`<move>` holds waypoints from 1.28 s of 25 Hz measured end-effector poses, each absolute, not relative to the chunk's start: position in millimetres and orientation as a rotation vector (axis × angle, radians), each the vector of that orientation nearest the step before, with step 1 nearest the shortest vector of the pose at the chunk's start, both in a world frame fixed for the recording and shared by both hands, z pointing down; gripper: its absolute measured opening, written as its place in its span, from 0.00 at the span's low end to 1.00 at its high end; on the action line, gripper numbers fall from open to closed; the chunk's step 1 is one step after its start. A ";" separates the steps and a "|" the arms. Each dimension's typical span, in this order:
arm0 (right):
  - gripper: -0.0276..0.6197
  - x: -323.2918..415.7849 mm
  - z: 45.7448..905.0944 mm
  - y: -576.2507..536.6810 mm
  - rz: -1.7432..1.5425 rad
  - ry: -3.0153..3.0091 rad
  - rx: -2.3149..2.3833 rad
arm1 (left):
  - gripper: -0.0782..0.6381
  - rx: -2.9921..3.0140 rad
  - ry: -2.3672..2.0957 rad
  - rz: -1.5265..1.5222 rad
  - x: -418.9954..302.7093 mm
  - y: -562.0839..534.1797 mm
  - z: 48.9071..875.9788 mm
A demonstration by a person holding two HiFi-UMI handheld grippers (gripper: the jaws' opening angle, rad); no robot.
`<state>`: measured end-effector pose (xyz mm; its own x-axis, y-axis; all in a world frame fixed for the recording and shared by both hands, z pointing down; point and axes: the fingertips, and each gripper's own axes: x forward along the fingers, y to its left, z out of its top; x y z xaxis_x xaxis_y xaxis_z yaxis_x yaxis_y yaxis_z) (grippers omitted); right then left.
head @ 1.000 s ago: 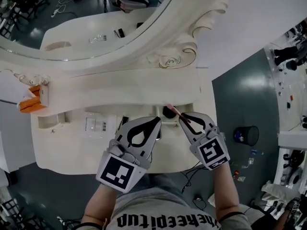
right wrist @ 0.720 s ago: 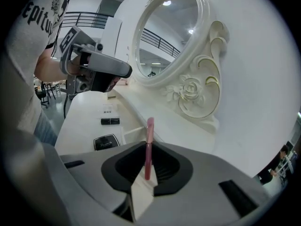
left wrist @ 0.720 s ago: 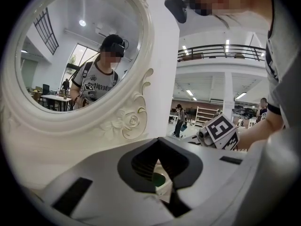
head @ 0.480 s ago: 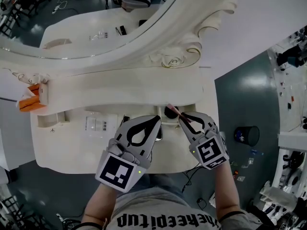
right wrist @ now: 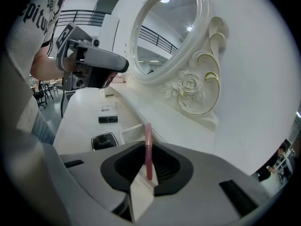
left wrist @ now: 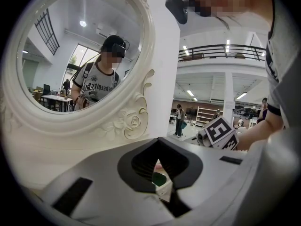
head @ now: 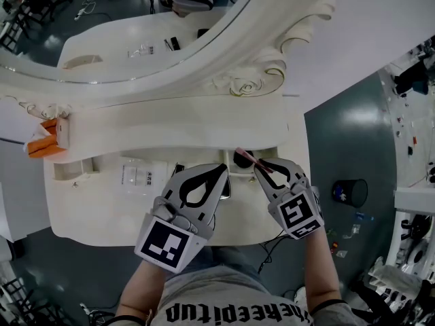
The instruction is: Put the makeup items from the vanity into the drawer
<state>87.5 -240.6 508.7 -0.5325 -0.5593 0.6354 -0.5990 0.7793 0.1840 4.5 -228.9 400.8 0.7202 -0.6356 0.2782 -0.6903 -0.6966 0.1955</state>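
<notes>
My right gripper [head: 258,168] is shut on a thin pink makeup stick [head: 245,157], which stands straight up from the jaws [right wrist: 148,147] in the right gripper view. It hovers over a small open drawer [right wrist: 130,132] in the white vanity top [head: 102,209]. My left gripper [head: 222,170] is beside it, shut, with nothing seen between its tips [left wrist: 162,185]. On the top lie a black compact [right wrist: 104,141], a black lipstick [right wrist: 108,119] and a white card [head: 139,177]. In the head view the left gripper partly hides the compact.
The oval mirror [head: 122,26] with its carved frame [head: 248,80] rises behind the vanity. An orange tissue box [head: 42,141] stands at the far left. A black bin [head: 349,191] and cables lie on the floor to the right.
Only the view has shifted slightly; both grippers hold their places and the pink stick stays in the right jaws.
</notes>
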 end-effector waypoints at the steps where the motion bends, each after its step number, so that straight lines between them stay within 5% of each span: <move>1: 0.16 88.0 508.3 -240.9 0.075 -2.263 0.862 | 0.17 2.641 -1.042 0.273 4.5 -228.5 400.6; 13: 0.20 88.8 504.0 -239.5 0.085 -2.263 0.889 | 0.17 2.649 -1.022 0.264 6.1 -225.9 398.1; 32: 0.07 95.5 447.7 -218.1 0.229 -2.419 1.173 | 0.17 2.736 -0.905 0.265 29.9 -205.1 383.4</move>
<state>95.5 -218.1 447.7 -0.5436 -0.7053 0.4551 -0.7781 0.6267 0.0420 29.9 -205.1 383.4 0.7908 -0.5600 0.2470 -0.6049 -0.7767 0.1756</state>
